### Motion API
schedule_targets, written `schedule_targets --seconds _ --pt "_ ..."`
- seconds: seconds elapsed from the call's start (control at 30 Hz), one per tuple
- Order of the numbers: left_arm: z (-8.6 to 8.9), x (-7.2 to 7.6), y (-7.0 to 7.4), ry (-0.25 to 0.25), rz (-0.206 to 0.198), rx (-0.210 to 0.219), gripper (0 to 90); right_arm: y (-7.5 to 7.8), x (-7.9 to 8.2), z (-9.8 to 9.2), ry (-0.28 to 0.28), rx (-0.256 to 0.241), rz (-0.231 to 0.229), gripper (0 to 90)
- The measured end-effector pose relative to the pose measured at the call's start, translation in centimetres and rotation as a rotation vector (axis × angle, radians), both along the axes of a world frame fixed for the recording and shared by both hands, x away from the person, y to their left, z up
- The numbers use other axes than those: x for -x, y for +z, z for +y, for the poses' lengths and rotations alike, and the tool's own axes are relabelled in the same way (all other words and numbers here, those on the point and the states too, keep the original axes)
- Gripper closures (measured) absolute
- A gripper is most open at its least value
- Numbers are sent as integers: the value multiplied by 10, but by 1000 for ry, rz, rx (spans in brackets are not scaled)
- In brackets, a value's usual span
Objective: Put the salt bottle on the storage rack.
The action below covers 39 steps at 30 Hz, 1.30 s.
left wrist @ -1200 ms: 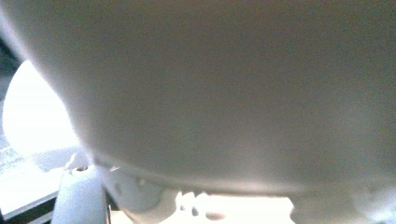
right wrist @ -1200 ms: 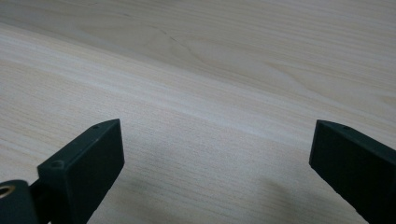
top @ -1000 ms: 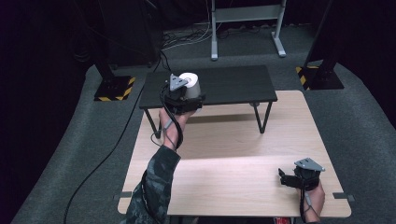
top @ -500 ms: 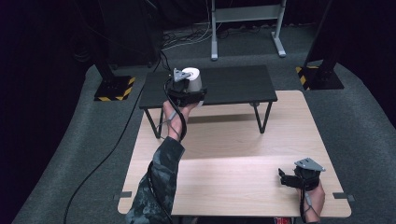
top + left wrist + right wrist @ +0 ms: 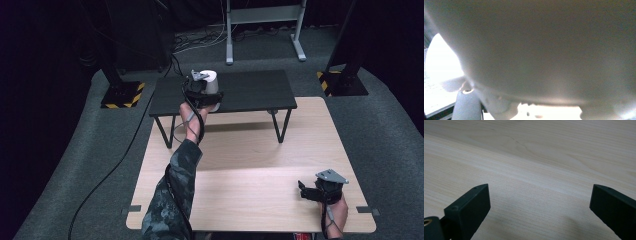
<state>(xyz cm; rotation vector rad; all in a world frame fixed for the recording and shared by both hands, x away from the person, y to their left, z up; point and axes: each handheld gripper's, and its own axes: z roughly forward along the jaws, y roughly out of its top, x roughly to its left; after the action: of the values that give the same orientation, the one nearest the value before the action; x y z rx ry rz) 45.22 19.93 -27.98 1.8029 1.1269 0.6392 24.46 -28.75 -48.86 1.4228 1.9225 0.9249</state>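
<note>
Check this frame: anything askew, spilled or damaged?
Nothing stands out. The white cup sits upright on the black bench at the left gripper, no spill visible. The right gripper rests open over the bare wooden table. The left gripper view is too close and blurred to judge the grip.

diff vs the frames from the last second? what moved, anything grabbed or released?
The left gripper moved farther out over the low black bench, carrying the white cylindrical cup with it toward the bench's far side. No visible grab or release. The right gripper stayed put, open, over the light wooden table.
</note>
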Motion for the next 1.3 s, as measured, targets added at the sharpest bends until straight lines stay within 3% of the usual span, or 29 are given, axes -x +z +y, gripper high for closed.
schedule_targets --seconds 0.07,0.27,0.6,0.77,0.8,0.87,0.9,1.13,1.17,1.2,1.23,1.3 --pt "-4 0 -2 3 -19 -21 291 0 0 0 0 -2 0 17" --pt "-6 0 -8 7 -40 -17 292 0 0 0 2 2 1 16" --pt "-6 -5 -7 3 -38 -24 291 0 0 0 1 4 -1 15" --pt "-5 -8 -2 -6 -16 -31 289 0 0 0 0 1 -1 14" --pt "-3 -10 2 -18 5 -37 275 0 0 0 0 1 -2 14" --pt "-3 -11 4 -22 16 -46 95 0 1 0 -1 -3 -2 14" --pt "-3 -10 5 -28 20 -57 61 0 1 -1 -1 -6 -3 13" --pt "8 14 -3 2 -14 -52 0 0 1 0 -3 -1 -3 13" --pt "10 19 -5 -3 -14 -55 0 0 1 0 -4 -1 -3 13" --pt "18 33 -11 -23 -28 -61 0 0 1 0 -5 0 -3 13" --pt "18 33 -11 -23 -28 -61 0 0 1 0 -5 0 -3 13" --pt "26 47 -19 -38 -31 -59 0 0 1 1 -6 2 -2 12"
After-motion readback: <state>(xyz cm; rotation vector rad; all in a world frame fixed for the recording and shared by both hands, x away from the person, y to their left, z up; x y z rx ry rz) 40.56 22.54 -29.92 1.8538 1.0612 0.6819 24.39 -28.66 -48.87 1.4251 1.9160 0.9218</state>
